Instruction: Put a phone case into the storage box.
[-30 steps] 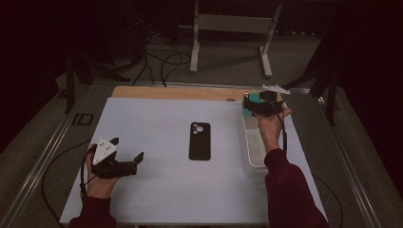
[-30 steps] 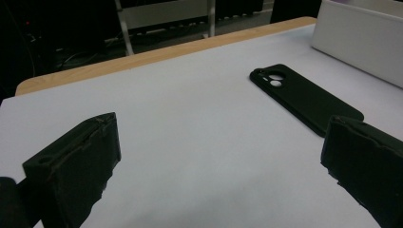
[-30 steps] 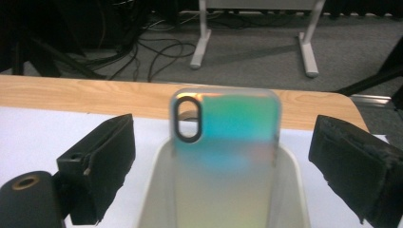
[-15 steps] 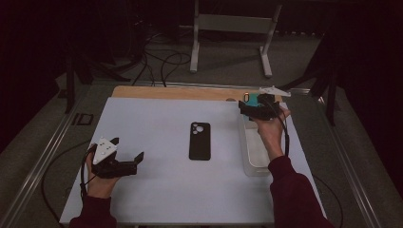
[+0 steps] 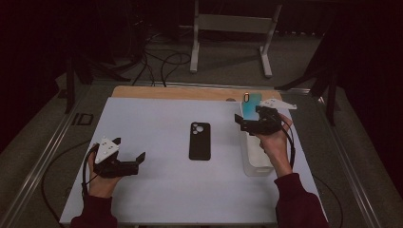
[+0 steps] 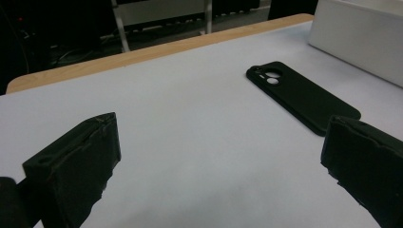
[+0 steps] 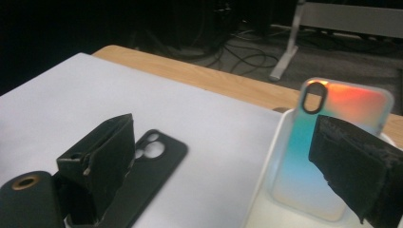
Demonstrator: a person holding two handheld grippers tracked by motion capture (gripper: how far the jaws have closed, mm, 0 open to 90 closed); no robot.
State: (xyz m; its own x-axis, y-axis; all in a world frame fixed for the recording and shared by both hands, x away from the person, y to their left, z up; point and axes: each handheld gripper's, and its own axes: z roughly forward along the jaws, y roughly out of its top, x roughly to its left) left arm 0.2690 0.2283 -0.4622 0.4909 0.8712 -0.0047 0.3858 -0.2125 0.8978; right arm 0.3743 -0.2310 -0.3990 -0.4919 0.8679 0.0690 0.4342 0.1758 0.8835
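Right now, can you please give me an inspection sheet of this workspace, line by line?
Surface: white table top, wooden strip along the far edge.
Job's things: iridescent phone case leaning upright in the clear bin; black phone case flat at mid-table.
Clutter: nothing seen.
Grippers: right claw open, at the iridescent case, not closed on it; left claw open, holding nothing.
Cables: one loops from the left claw off the table edge; more on the floor behind.
Surroundings: dark room, metal stand beyond.

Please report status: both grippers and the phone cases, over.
Left gripper open, idle. Right gripper open over white tray. Iridescent case leans in tray. Black case lies mid-table.
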